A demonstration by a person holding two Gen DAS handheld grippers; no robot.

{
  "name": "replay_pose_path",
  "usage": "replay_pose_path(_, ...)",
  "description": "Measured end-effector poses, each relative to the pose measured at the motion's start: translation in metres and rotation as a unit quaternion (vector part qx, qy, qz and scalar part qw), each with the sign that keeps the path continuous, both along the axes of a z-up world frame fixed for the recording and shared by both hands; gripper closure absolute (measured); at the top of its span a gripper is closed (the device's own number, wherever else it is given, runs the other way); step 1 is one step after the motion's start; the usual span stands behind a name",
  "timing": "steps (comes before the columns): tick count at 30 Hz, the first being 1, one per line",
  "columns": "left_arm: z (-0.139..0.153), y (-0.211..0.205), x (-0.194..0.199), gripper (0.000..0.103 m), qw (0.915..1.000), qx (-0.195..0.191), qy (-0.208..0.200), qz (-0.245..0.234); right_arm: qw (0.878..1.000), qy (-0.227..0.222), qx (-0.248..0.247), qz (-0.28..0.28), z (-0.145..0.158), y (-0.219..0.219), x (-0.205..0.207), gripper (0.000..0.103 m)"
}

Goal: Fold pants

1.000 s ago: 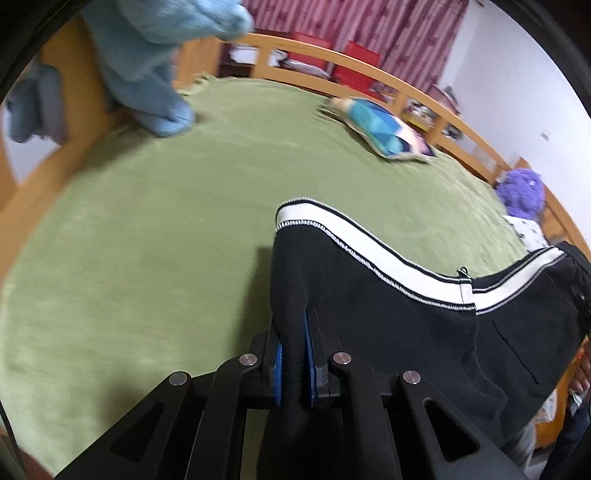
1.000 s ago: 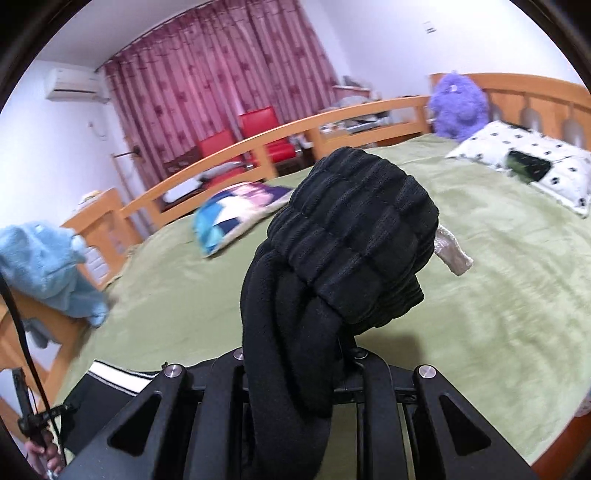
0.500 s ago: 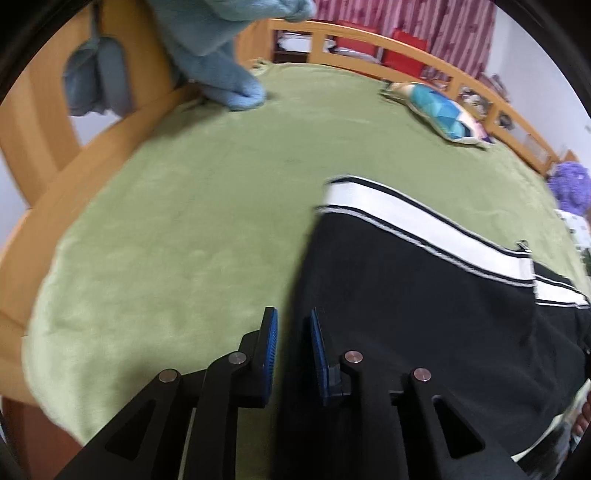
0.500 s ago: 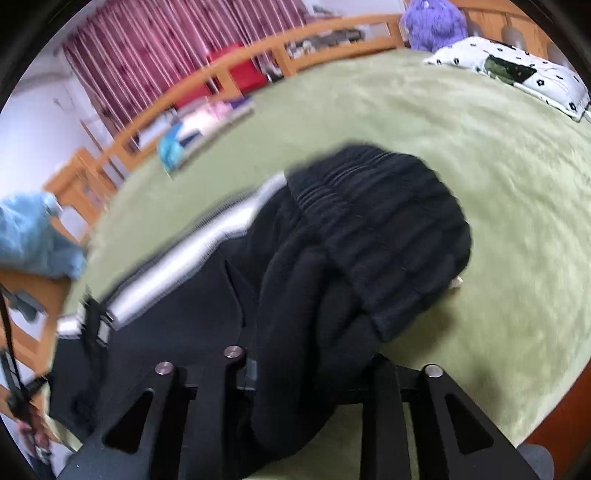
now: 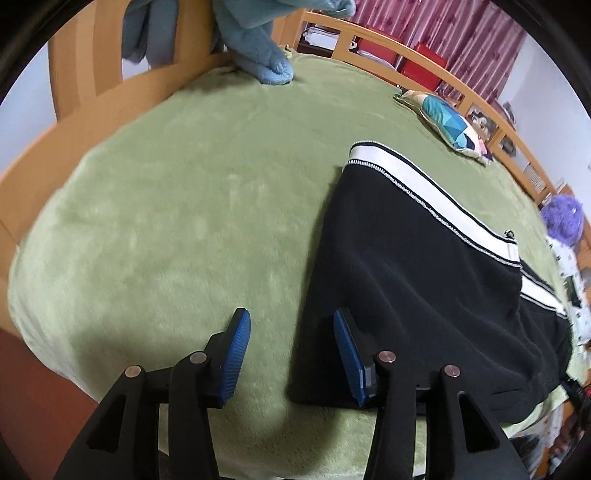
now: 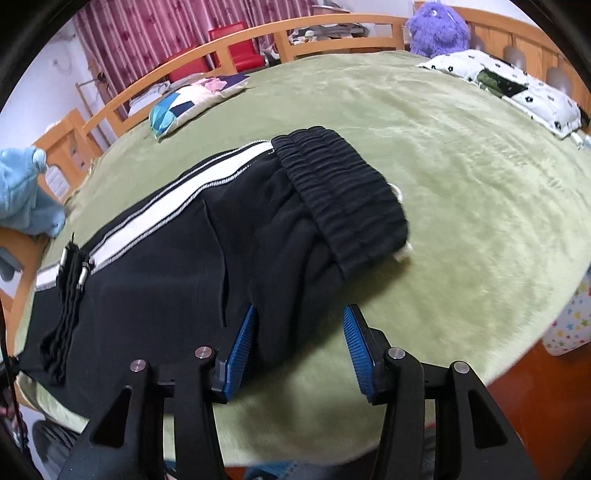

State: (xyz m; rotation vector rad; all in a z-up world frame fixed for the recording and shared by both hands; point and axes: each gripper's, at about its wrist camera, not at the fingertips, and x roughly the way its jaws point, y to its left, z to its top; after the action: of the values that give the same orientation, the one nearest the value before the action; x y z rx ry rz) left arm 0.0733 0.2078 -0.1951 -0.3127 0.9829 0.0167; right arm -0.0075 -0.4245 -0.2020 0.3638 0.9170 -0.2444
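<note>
Black pants (image 5: pixel 413 280) with a white side stripe lie flat on the green bed cover (image 5: pixel 192 206). My left gripper (image 5: pixel 291 350) is open at the leg end near the bed's front edge; its right pad sits over the fabric corner, its left pad over the cover. In the right wrist view the pants (image 6: pixel 166 266) show the ribbed waistband (image 6: pixel 343 199) and a drawstring (image 6: pixel 70 295). My right gripper (image 6: pixel 299 343) is open at the waistband end, holding nothing, with the fabric edge between its pads.
A wooden rail (image 5: pixel 443 77) runs round the bed. A blue plush toy (image 5: pixel 258 48) sits at the far corner, a patterned cushion (image 5: pixel 447 122) by the rail, a purple plush (image 6: pixel 439 29) and a spotted pillow (image 6: pixel 517 85) at the head. The bed's front edge is close under both grippers.
Both grippers have opened and let go of the pants. The pants, held bunched above the bed a second ago, now lie spread flat on the cover.
</note>
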Motion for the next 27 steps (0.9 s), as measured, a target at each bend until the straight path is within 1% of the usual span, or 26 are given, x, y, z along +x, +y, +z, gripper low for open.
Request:
replay_pose_path(1, 0.001, 0.002, -0.002, 0.058, 1.0, -0.007, -0.002, -0.001, 1.0, 0.001, -0.008, 0.001, 0.002, 0.002, -0.004, 0.054)
replay_pose_path(3, 0.004, 0.009, -0.006, 0.058, 0.9991, -0.04, -0.013, -0.002, 1.0, -0.001, -0.023, -0.002, 0.009, 0.006, -0.011, 0.054)
replay_pose_path(4, 0.006, 0.012, -0.007, 0.058, 0.9979, -0.062, -0.018, -0.008, 1.0, -0.003, -0.027, -0.005, 0.012, 0.008, -0.015, 0.054)
replay_pose_path(5, 0.006, 0.012, -0.006, 0.058, 0.9969, -0.074, -0.018, -0.017, 1.0, -0.004, -0.028, -0.006, 0.014, 0.009, -0.016, 0.054)
replay_pose_path(6, 0.004, 0.009, -0.004, 0.058, 0.9966, -0.077, -0.013, -0.025, 1.0, -0.005, -0.028, -0.008, 0.016, 0.011, -0.017, 0.054)
replay_pose_path(8, 0.001, 0.002, 0.001, 0.058, 0.9973, -0.063, -0.01, -0.035, 1.0, -0.007, -0.021, -0.014, 0.019, 0.015, -0.017, 0.054)
replay_pose_path(10, -0.004, -0.002, 0.006, 0.052, 0.9977, -0.055, -0.005, -0.039, 1.0, -0.005, -0.018, -0.013, 0.019, 0.02, -0.015, 0.053)
replay_pose_path(11, -0.007, -0.002, 0.008, 0.051, 0.9975, -0.06, -0.001, -0.037, 1.0, 0.002, -0.017, -0.004, 0.019, 0.023, -0.012, 0.052)
replay_pose_path(13, -0.013, -0.001, 0.009, 0.05, 0.9965, -0.076, 0.002, -0.034, 0.999, 0.015, -0.03, -0.002, 0.018, 0.031, -0.009, 0.048)
replay_pose_path(15, -0.018, -0.003, 0.011, 0.05, 0.9961, -0.078, 0.005, -0.04, 0.999, 0.014, -0.043, -0.008, 0.02, 0.036, -0.009, 0.037)
replay_pose_path(18, -0.02, -0.012, 0.011, 0.05, 0.9966, -0.064, 0.003, -0.052, 0.999, 0.009, -0.04, -0.003, 0.024, 0.043, -0.009, 0.034)
replay_pose_path(21, -0.021, -0.018, 0.014, 0.049, 0.9962, -0.061, 0.004, -0.062, 0.998, 0.012, -0.055, 0.004, 0.026, 0.054, -0.005, 0.033)
replay_pose_path(24, -0.024, -0.018, 0.015, 0.048, 0.9959, -0.067, 0.002, -0.061, 0.998, 0.01, -0.067, 0.006, 0.03, 0.063, 0.0, 0.032)
replay_pose_path(27, -0.027, -0.016, 0.015, 0.044, 0.9951, -0.078, -0.002, -0.06, 0.998, 0.003, -0.061, 0.006, 0.031, 0.067, 0.003, 0.032)
